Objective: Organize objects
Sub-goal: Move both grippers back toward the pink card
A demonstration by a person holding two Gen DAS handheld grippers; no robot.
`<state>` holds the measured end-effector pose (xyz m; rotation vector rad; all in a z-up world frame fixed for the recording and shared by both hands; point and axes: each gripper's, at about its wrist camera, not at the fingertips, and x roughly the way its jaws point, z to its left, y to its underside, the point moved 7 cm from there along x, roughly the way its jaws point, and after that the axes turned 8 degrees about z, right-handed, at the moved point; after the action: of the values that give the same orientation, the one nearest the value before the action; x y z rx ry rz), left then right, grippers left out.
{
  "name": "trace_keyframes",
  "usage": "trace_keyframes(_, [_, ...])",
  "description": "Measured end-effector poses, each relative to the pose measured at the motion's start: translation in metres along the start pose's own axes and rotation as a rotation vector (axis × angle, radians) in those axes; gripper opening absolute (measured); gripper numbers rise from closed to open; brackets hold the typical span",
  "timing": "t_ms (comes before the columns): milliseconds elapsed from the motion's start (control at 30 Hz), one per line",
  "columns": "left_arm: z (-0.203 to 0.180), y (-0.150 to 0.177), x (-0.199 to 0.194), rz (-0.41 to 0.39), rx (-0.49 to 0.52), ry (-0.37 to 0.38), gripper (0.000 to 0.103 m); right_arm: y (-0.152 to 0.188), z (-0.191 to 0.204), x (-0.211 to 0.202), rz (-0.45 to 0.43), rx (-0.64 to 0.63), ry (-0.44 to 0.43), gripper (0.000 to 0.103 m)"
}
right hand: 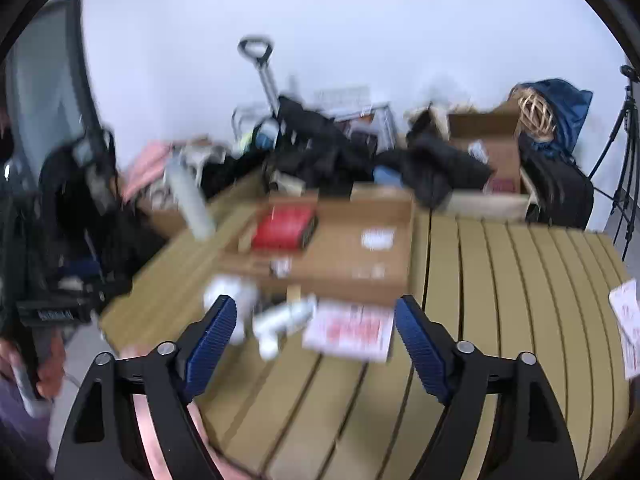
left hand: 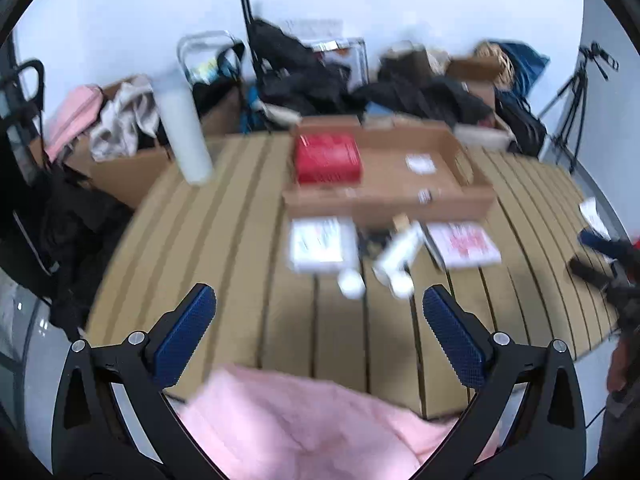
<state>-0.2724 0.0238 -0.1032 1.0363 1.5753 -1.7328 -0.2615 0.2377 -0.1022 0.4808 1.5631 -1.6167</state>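
Observation:
A shallow cardboard box (left hand: pixel 400 184) (right hand: pixel 352 248) lies on the slatted table (left hand: pixel 240 240) (right hand: pixel 500 300) with a red box (left hand: pixel 327 159) (right hand: pixel 284 227) inside at its left. In front of it lie a white packet (left hand: pixel 318 244), white tubes (left hand: pixel 398 256) (right hand: pixel 284 318) and a white-and-red packet (left hand: pixel 464 245) (right hand: pixel 350 330). My left gripper (left hand: pixel 318 316) is open and empty above the table's near part. My right gripper (right hand: pixel 314 332) is open and empty, just short of the tubes. Both views are blurred.
A tall white cylinder (left hand: pixel 182 128) (right hand: pixel 190 200) stands at the table's far left. Bags, clothes and cardboard boxes (left hand: pixel 400 92) (right hand: pixel 440 160) pile up behind the table. A pink cloth (left hand: pixel 312 428) lies below my left gripper. A tripod (left hand: pixel 572 96) (right hand: pixel 624 152) stands at the right. A paper (right hand: pixel 628 328) lies at the table's right edge.

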Motion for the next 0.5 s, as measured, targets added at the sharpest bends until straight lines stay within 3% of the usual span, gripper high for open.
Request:
trace_keyframes(67, [-0.012,0.011,0.016,0.039,-0.013,0.051,0.103,0.032,0.001,0.025,0.093,-0.024,0.035,0.085])
trace_keyframes(200, [-0.050,0.012,0.037,0.038,0.026,0.158,0.103,0.059,-0.007,0.047,0.163,0.041,0.016,0.085])
trace_keyframes(300, [-0.081,0.001,0.054,0.046,0.085,0.186,0.103,0.048,-0.022,0.038,0.079,0.084,0.000,0.085])
trace_keyframes(367, [-0.095,-0.012,0.066,0.041,0.092,0.228,0.103,0.042,-0.030,0.036,0.006,0.045,0.030,0.085])
trace_keyframes(433, [-0.103,-0.025,0.085,0.059,0.077,0.243,0.103,0.039,-0.040,0.048,0.020,-0.025,0.125,0.085])
trace_keyframes(500, [-0.112,-0.035,0.101,0.060,0.064,0.290,0.102,0.036,-0.049,0.064,0.073,-0.003,0.050,0.085])
